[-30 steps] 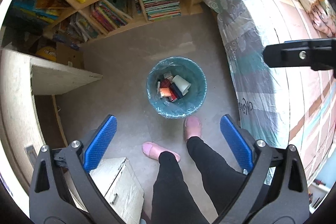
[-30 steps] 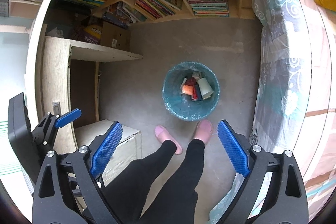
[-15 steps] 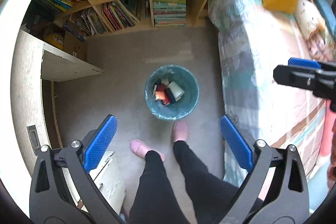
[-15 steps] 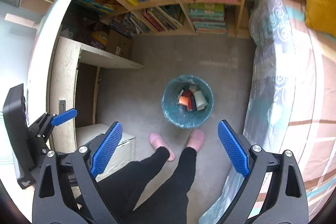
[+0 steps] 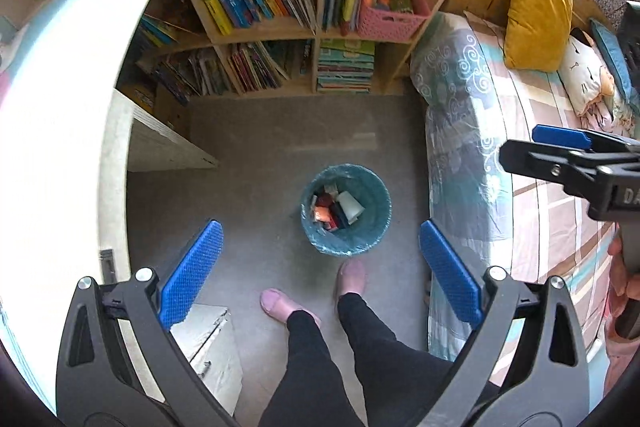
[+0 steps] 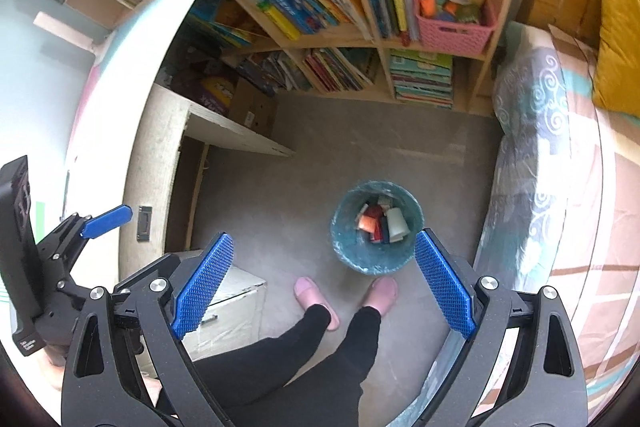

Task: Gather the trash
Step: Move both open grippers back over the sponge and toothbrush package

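A round bin with a blue-green liner [image 5: 346, 209] [image 6: 376, 227] stands on the grey floor, far below both grippers. Inside lie several pieces of trash [image 5: 334, 209] [image 6: 380, 223], among them a white cup and red and orange wrappers. My left gripper [image 5: 320, 259] is open and holds nothing; it hangs high above the bin. My right gripper [image 6: 320, 271] is open as well, with nothing between its blue pads. The right gripper also shows side-on in the left wrist view [image 5: 568, 157], and the left gripper shows at the left edge of the right wrist view [image 6: 60, 247].
A person's black-trousered legs [image 5: 340, 339] and pink slippers [image 5: 352, 277] stand just before the bin. A bed [image 5: 500, 147] with a yellow pillow lies to the right, a bookshelf [image 5: 300, 27] with a pink basket at the back, a desk [image 6: 160, 147] and white drawer unit to the left.
Both grippers have risen well above the floor, so the bin looks smaller and more of the bookshelf and bed shows. Both stay open and hold nothing.
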`<state>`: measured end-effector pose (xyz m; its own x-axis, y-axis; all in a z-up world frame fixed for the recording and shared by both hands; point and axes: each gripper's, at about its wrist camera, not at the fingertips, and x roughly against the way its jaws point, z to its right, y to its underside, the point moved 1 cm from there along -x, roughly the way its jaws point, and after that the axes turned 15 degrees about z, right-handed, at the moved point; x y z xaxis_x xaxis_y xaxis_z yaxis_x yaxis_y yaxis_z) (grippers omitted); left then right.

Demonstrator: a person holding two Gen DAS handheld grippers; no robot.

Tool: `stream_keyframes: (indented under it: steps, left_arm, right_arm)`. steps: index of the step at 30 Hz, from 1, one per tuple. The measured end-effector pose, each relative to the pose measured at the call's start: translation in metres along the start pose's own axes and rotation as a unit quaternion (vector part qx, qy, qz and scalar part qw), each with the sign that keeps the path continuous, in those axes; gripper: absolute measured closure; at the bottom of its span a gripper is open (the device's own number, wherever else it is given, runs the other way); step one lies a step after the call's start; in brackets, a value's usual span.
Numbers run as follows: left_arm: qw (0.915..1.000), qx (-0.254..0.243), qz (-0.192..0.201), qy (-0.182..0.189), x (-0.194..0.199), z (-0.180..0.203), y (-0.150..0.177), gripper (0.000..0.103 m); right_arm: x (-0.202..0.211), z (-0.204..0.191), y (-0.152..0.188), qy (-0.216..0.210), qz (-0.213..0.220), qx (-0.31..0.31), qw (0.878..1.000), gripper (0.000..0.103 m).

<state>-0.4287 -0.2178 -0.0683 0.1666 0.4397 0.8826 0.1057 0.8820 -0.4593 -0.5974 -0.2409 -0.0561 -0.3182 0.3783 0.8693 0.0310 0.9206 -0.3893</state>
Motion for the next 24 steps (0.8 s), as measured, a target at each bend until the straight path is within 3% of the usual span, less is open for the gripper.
stream_keyframes:
  steps: [8,15,24]
  left_arm:
    - [0.9979,0.026,0.042,-0.043,0.034,-0.051,-0.003,0.007]
    - [0.9935,0.076,0.050,-0.068,0.057,-0.112,0.010,0.007]
    - [0.9793,0.145,0.058,-0.128,0.091,-0.206,0.046,0.007]
  right_arm:
    - [-0.008,-0.055,-0.019,-0.027,0.009,0.035,0.999,0.011]
    - [-0.021,-0.126,-0.030,-0.066,0.010,0.090,0.994,0.011]
    - [-0.049,-0.232,-0.025,-0.111,-0.009,0.171,0.979,0.011]
